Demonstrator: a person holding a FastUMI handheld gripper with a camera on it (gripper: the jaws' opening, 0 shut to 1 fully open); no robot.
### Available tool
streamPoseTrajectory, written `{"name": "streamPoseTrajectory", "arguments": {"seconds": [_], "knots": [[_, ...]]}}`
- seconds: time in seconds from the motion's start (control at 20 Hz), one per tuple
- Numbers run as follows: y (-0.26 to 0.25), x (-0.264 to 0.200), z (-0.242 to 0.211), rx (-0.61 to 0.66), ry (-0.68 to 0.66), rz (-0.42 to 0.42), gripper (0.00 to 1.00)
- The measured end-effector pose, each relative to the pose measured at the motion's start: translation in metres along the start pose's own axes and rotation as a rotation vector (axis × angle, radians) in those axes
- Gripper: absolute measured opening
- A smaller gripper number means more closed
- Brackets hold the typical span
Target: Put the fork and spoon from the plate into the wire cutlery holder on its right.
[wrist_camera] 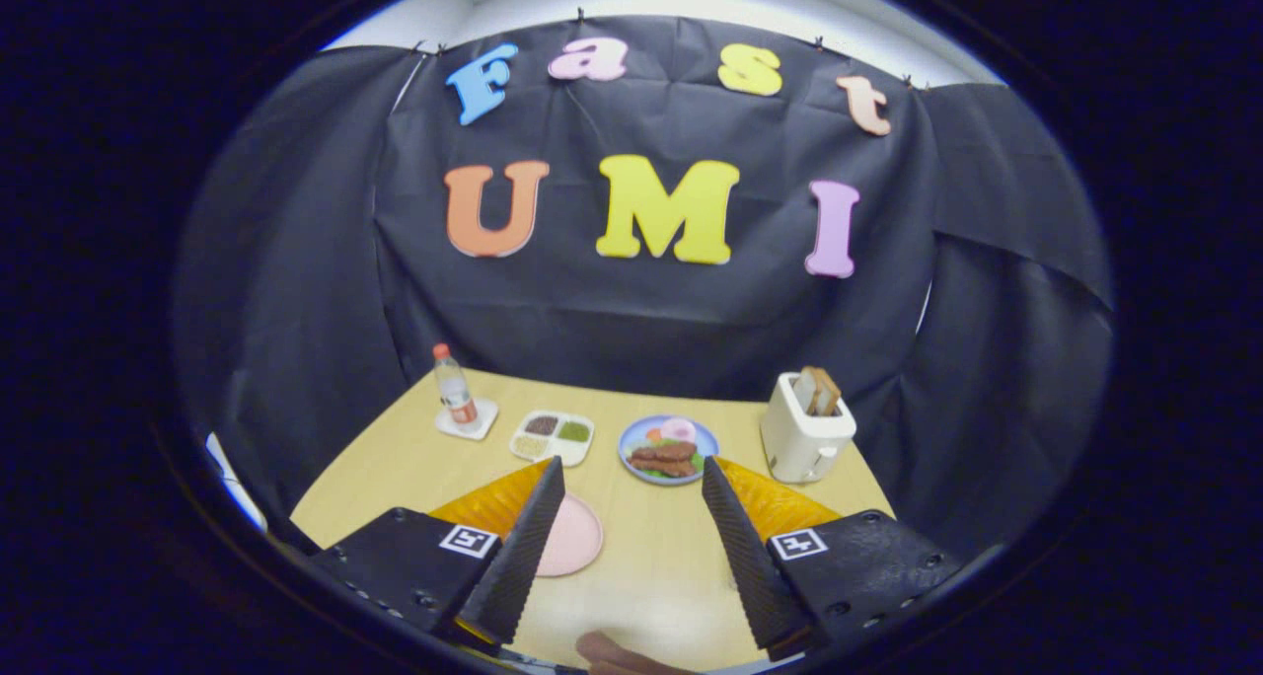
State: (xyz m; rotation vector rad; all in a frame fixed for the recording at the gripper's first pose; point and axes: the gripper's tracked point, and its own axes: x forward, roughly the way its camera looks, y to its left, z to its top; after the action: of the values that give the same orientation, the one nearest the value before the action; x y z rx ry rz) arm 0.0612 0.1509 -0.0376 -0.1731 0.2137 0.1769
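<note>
Tongs point(624, 537) spread wide over bare counter point(651, 547), nothing between them. Ahead, a row blocks the far edge: bottle point(455, 386), tray point(552, 436), plate point(668, 448), toaster point(804, 428).

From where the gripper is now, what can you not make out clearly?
Gripper view, gripper open, fingers wide apart over the table:
- Pink plate: one side hidden behind a finger, so what lies there is unknown.
- Brown thing near the fingers' roots: cut off by the edge, unidentifiable.
- Divided tray: fillings too small to name.
</note>
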Motion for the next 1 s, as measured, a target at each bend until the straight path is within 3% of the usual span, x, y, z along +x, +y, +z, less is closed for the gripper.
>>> {"name": "streamPoseTrajectory", "arguments": {"seconds": [0.25, 0.4, 0.65, 0.75, 1.0], "knots": [[-0.017, -0.039, 0.059, -0.01, -0.307, -0.158, 0.88], [0.003, -0.054, 0.079, -0.016, -0.416, -0.151, 0.88], [0.004, -0.061, 0.083, 0.007, -0.431, -0.148, 0.91], [0.013, -0.059, 0.081, 0.024, -0.429, -0.084, 0.92], [0.008, -0.044, 0.061, 0.051, -0.339, -0.134, 0.95]]}}
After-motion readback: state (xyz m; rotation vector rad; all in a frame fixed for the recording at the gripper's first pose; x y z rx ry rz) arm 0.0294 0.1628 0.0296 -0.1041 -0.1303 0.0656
